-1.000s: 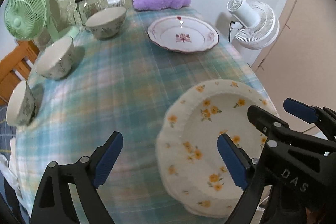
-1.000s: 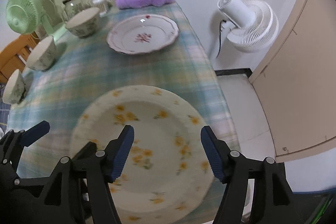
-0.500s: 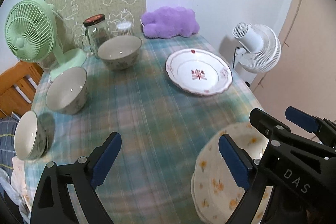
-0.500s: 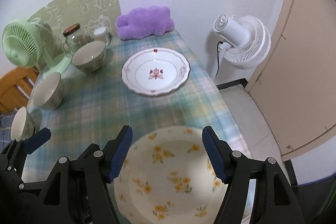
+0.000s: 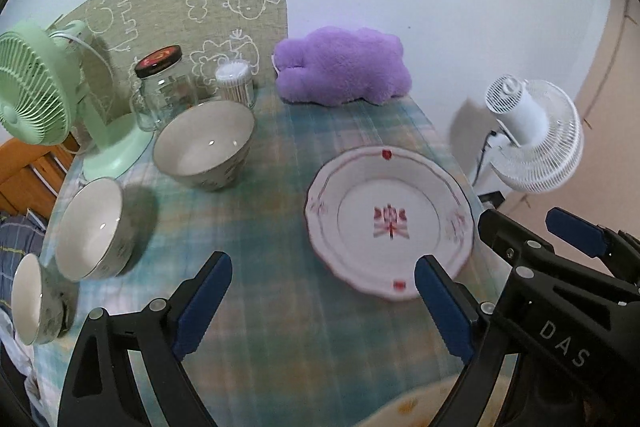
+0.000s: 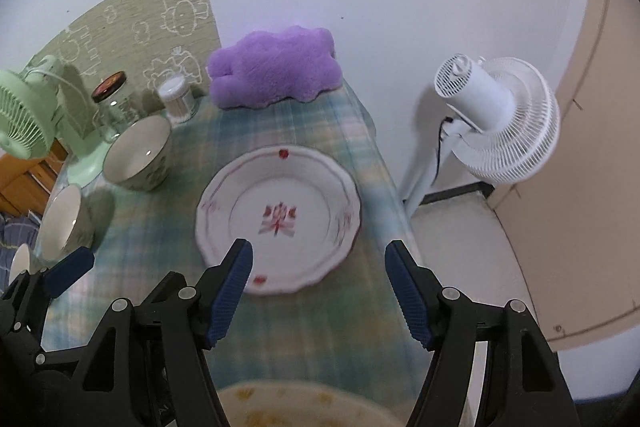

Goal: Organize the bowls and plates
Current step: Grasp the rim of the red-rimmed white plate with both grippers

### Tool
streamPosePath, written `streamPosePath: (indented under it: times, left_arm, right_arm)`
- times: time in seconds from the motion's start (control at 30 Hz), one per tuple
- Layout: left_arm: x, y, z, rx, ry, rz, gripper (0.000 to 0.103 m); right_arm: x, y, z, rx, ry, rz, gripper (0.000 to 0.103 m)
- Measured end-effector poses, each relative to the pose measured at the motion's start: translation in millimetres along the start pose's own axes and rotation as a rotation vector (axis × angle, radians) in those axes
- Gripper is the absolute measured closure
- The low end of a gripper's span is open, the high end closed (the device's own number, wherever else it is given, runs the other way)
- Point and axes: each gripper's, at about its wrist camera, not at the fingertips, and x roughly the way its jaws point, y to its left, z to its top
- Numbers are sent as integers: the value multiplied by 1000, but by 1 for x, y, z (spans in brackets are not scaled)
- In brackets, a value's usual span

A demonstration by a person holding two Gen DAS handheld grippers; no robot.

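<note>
Bench point(image 5: 280, 339): one, covered in a blue-green plaid cloth, set against a white wall.

Plates, two. One white scalloped plate with red flower print point(image 5: 390, 223) point(image 6: 278, 219) lies flat on the right half of the bench, just ahead of both grippers. One cream plate with yellow flowers point(image 5: 416, 407) point(image 6: 304, 405) shows only as a rim at the near edge, below the grippers.

Bowls, three, all white inside with a grey patterned outside, in a row down the left side and apart from one another: far bowl point(image 5: 204, 145) point(image 6: 138, 155), middle bowl point(image 5: 92, 227) point(image 6: 64, 223), near bowl point(image 5: 30, 301) point(image 6: 18, 263), the last partly cut off.

Grippers, two, black with blue pads. Left gripper point(image 5: 322, 307): jaws wide but closing slightly, nothing between them, above bare cloth. Right gripper point(image 6: 320, 291): jaws standing well apart, empty, the near rim of the red-print plate seen between them.

Other items: one green desk fan point(image 5: 36, 95), one glass jar with a dark lid point(image 5: 162, 91), one clear tub of cotton swabs point(image 5: 236, 83), one purple plush cushion point(image 5: 344, 71), one white standing fan point(image 6: 496, 123) on the floor beside the bench.
</note>
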Motion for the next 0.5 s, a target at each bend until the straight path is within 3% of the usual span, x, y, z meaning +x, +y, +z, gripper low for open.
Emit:
streamPosePath:
  times: [0.2,0.5]
  left_arm:
    - [37,-12,19,4,15,32,12]
    - [91,-19,25,10,70,74,14]
  right_arm:
    - [40,-7,22,-24,19,21,31]
    - [99,-15,28,5,65,30,31]
